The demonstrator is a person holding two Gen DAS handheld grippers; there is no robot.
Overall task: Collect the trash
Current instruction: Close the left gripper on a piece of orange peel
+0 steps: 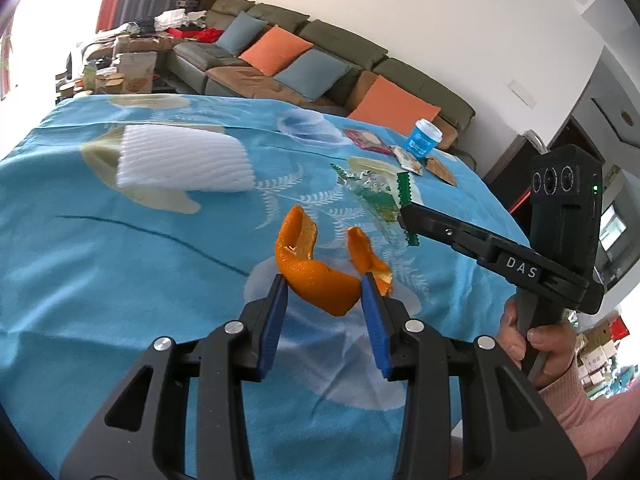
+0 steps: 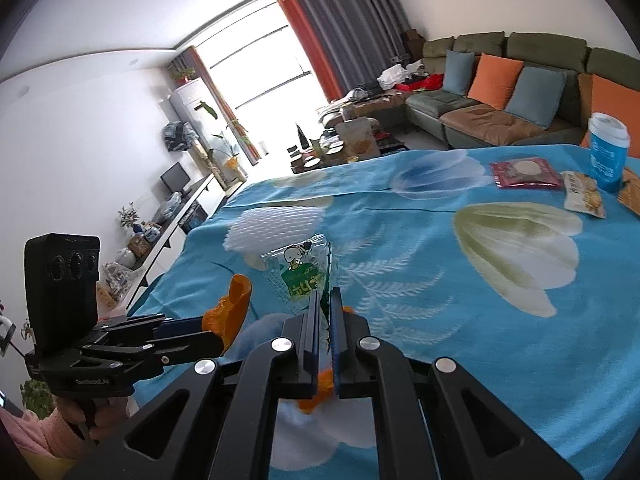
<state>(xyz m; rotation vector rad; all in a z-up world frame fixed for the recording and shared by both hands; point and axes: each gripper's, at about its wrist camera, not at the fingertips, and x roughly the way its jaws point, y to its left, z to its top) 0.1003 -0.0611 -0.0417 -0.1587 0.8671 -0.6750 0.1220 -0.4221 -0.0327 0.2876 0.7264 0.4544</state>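
Left wrist view: orange peel (image 1: 316, 276) is held lifted by the left tongs (image 1: 325, 280); the right tongs (image 2: 325, 300) are clamped on a clear wrapper (image 2: 298, 272). Foam net (image 1: 184, 160), cup (image 1: 425, 138) and packets (image 2: 524, 174) are left on the counter (image 1: 100, 260).

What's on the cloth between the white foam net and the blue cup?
In the right wrist view, only bare tablecloth separates the foam net and the blue cup; the red packet lies nearest that line.
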